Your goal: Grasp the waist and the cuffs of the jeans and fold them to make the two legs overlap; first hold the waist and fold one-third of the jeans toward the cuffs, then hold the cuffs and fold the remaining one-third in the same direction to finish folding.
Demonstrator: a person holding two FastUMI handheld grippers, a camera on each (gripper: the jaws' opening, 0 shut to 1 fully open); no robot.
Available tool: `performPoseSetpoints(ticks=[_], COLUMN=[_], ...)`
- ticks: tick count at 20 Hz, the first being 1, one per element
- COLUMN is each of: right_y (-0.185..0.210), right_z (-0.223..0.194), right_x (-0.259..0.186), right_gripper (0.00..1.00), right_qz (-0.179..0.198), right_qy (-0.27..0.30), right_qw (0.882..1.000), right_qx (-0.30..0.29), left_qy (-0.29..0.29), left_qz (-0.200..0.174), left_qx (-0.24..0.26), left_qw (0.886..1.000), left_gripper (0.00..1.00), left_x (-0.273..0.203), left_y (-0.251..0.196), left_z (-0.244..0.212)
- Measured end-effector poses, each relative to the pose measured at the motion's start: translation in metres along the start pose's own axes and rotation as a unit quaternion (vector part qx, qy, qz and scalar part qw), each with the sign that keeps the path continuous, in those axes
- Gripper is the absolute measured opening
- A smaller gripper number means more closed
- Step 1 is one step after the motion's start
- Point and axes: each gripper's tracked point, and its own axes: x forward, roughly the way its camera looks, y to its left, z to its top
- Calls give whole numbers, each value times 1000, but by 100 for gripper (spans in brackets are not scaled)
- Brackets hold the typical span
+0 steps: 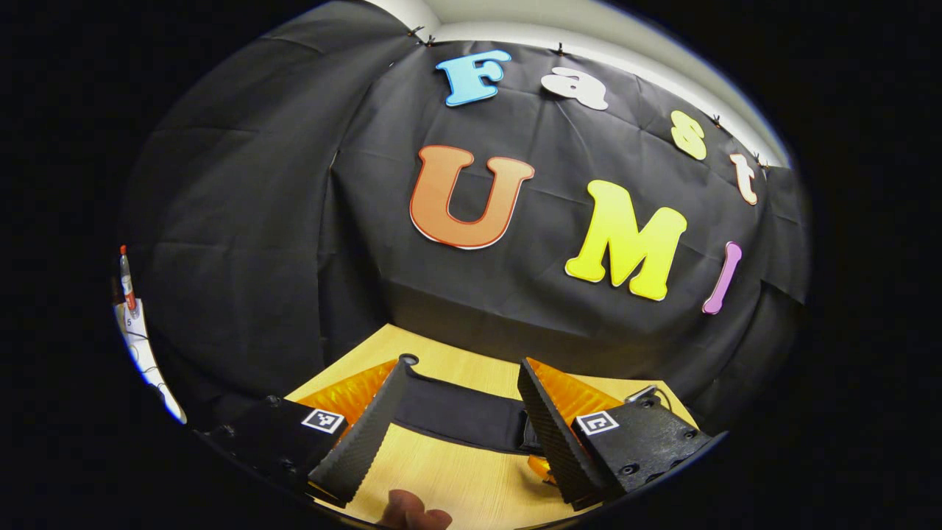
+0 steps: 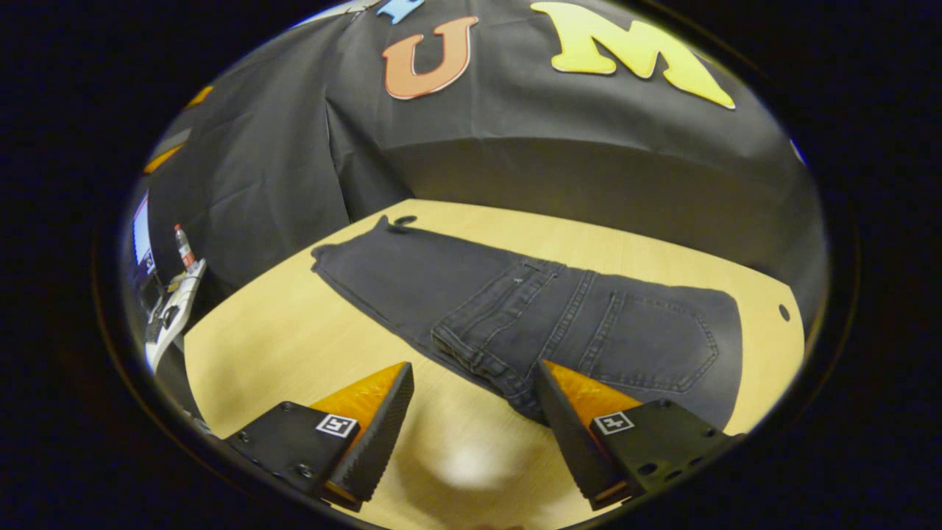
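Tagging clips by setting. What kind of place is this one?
Likely a data-recording booth, not a home: black cloth walls in a bare wooden table, where dark jeans lie flat. Both the left gripper and right gripper are open. A desk with clutter sits outside.

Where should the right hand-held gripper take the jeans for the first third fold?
Take the waistband at the near corner of the jeans, just ahead of the open right hand-held gripper. Come in low from the near table edge: the legs already overlap flat, and the thick band offers a pinchable edge.
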Motion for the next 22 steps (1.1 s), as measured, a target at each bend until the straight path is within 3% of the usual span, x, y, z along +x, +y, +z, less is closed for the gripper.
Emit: performPoseSetpoints(ticks=[3, 6, 7, 10, 11, 14, 15, 16, 17, 18, 19, 20, 22], right_y=[-15, -36, -44, -69, -78, -102, -112, -122, -131, -141, -152, -162, -178], right_z=[49, 107, 127, 190, 205, 239, 248, 256, 263, 268, 274, 277, 282], right_x=[-24, -55, -69, -116, -132, -177, -192, -208, -224, -241, -256, -268, -288], right_gripper=[96, 100, 96, 100, 95, 100, 96, 100, 95, 99, 95, 99, 95], right_qz=[-17, -41, -49, -75, -85, -103, -109, -117, -125, -136, -149, -161, -185], right_qy=[-58, -122, -147, -224, -245, -284, -295, -308, -321, -333, -341, -348, -359], right_qw=[998, 991, 988, 971, 965, 952, 948, 942, 937, 931, 926, 922, 913], right_qx=[9, 23, 27, 33, 31, 42, 51, 59, 65, 67, 66, 64, 60], left_qy=[12, 41, 52, 93, 107, 143, 154, 161, 169, 175, 178, 182, 184], left_qz=[2, 7, 5, 10, 17, 43, 53, 60, 67, 72, 78, 88, 113], left_qx=[-14, -42, -61, -136, -170, -299, -342, -382, -418, -451, -474, -488, -499], left_qw=[1000, 998, 997, 986, 979, 943, 926, 908, 890, 872, 859, 849, 839], left_gripper=[99, 98, 99, 99, 99, 99, 99, 99, 99, 99, 99, 100, 99], left_x=[11, 28, 33, 60, 70, 100, 108, 117, 126, 135, 143, 147, 154], left_y=[6, 15, 16, 30, 38, 65, 74, 79, 82, 83, 87, 91, 105], left_z=[-13, -37, -45, -78, -89, -121, -131, -140, -150, -162, -170, -177, -190])
